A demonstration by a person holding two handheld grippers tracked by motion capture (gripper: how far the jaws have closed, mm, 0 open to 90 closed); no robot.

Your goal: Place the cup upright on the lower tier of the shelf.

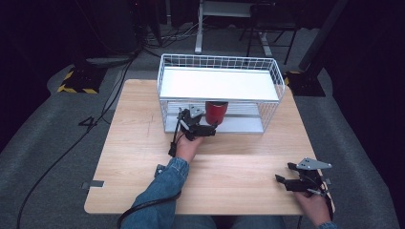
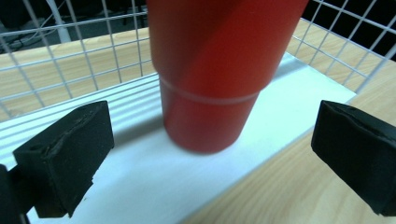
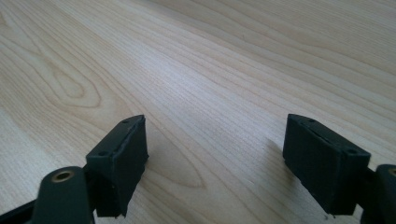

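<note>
Setting: lab or studio rigged for recording, not a home. Evidence: one light wooden tabletop (image 1: 143,143) alone on grey carpet (image 1: 43,143); dark, unlit surroundings; black cables (image 1: 71,143) trailing across the floor; yellow-and-black hazard-striped stand bases (image 1: 76,81) at left and right; white desk legs (image 1: 199,33) and a chair base (image 1: 267,38) behind; a white wire rack (image 1: 219,90) on the tabletop.

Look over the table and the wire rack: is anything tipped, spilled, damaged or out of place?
Nothing stands out. The red cup stands upright on the lower shelf of the rack, with no spill round it. The left gripper is open, its jaws either side of the cup without touching. The right gripper is open over the table.
</note>
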